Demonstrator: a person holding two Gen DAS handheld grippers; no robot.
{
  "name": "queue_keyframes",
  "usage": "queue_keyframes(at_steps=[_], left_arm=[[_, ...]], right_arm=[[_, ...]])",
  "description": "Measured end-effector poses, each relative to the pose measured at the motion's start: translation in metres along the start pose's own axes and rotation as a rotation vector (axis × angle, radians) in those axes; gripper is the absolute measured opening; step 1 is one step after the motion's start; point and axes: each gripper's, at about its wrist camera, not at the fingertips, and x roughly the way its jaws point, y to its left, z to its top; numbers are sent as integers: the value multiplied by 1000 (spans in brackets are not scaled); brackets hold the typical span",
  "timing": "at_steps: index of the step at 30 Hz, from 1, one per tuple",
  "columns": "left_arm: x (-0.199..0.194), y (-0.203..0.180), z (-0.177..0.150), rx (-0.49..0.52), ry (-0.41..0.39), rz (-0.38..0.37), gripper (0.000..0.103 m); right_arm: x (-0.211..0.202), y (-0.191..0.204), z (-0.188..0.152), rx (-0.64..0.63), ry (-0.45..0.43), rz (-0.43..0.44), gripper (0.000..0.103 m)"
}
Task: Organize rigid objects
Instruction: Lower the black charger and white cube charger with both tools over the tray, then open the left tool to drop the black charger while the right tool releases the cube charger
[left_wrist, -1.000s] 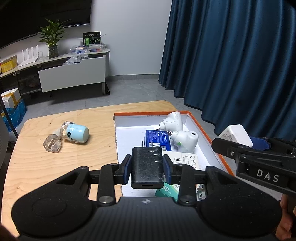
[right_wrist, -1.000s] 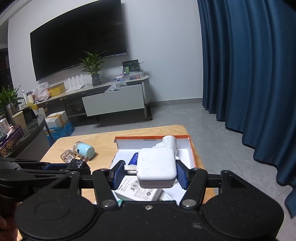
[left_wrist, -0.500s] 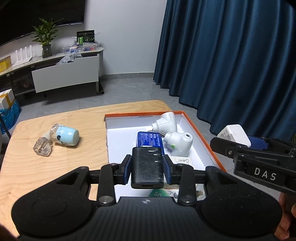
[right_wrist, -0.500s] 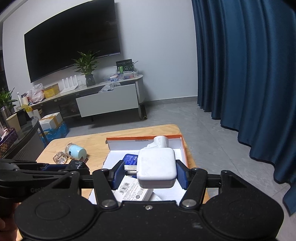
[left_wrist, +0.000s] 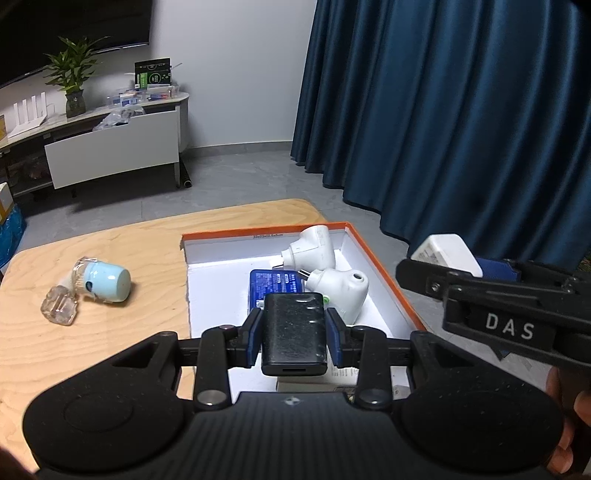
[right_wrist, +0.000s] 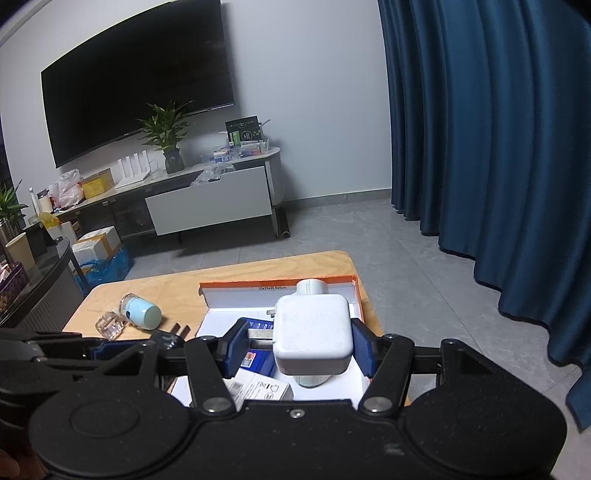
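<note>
My left gripper (left_wrist: 294, 338) is shut on a black power bank (left_wrist: 294, 332), held above the near half of an orange-rimmed white box (left_wrist: 373, 258). Inside the box lie two white plug-in devices (left_wrist: 314, 251) (left_wrist: 341, 288), a blue packet (left_wrist: 273, 284) and a white carton (right_wrist: 258, 387). My right gripper (right_wrist: 299, 345) is shut on a white square charger (right_wrist: 313, 334), also over the box (right_wrist: 221, 286); in the left wrist view that charger (left_wrist: 448, 254) hangs beyond the box's right rim. A light-blue capped clear bottle (left_wrist: 101, 284) lies on the wooden table, left of the box.
The light wooden table (left_wrist: 92, 332) ends just behind the box. Dark blue curtains (left_wrist: 461, 129) hang to the right. Across the grey floor stands a low TV cabinet (right_wrist: 207, 199) with a plant and clutter, and a dark round side table (right_wrist: 40, 280) sits at the left.
Both grippers have drifted a little over the box with their loads; the box and bottle sit further right in the left wrist view. Neither grip has changed.
</note>
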Motion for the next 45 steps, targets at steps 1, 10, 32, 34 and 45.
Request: queue_keyframes(at_steps=[1,10,32,34,45], left_arm=[[1,0,1,0,0,-2,36],[11,-5,7,8,9,-18,36],[35,-5,17,6,28,-38,36],[37,-4,17,4,30,-38,36],[43,-2,18,1,43,-45,36]], right_arm=[[1,0,1,-2,0,1,69],[19,-6,14,4,20,10,70],[69,-12,39,5,53,-2,70],[76,-13,40,10,58,-6,70],[82,-23,40,34,23,-10,73]])
